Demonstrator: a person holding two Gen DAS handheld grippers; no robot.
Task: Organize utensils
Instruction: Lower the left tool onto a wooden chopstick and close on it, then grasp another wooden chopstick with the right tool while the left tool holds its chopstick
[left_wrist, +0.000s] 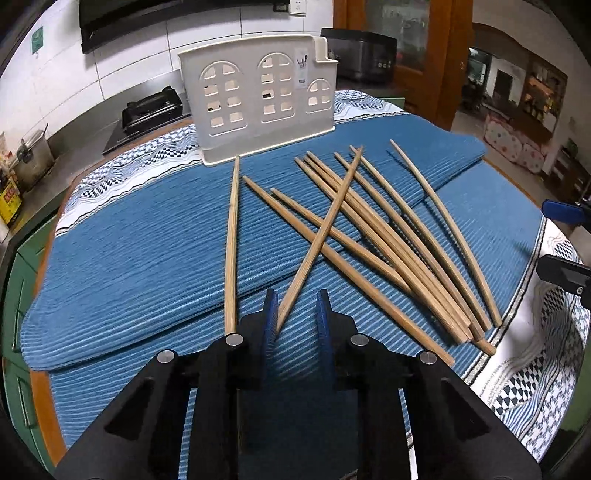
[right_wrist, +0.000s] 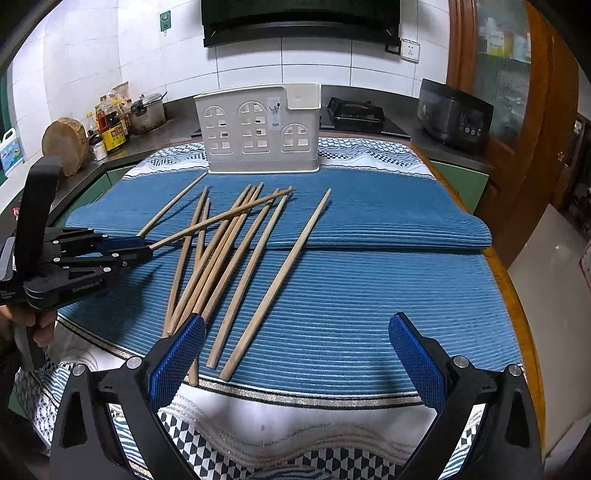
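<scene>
Where the left gripper (left_wrist: 297, 295) comes in low over the ribbed blue fabric mat (left_wrist: 129, 240), we find one long bamboo chopstick (left_wrist: 321, 236) with its thick end between the blue pads. The jaws stand narrow. The chopstick lies against the pad on the left of the frame, and a strip of mat shows between it and the other pad, so we cannot call it clamped. From there it runs up and to the right, crossing over the loose pile of bamboo chopsticks (left_wrist: 388, 236) fanned out across the centre and right of the mat. A separate single chopstick (left_wrist: 232, 240) lies just left of the gripper, running almost straight up the frame towards the cream plastic utensil holder with arched window cut-outs (left_wrist: 258, 96), which stands upright at the mat's far edge, top centre.

From the right wrist view, the left gripper (right_wrist: 146, 246) reaches in from the left edge, tilted down, a hand (right_wrist: 40, 328) wrapped round its grip at lower left. The right gripper (right_wrist: 295, 321) hangs at the bottom of the frame with its jaws spread wide and nothing between them. Its left pad sits over the near ends of the pile (right_wrist: 221, 258). The blue-and-white patterned tablecloth (right_wrist: 295, 424) shows beneath it.
</scene>
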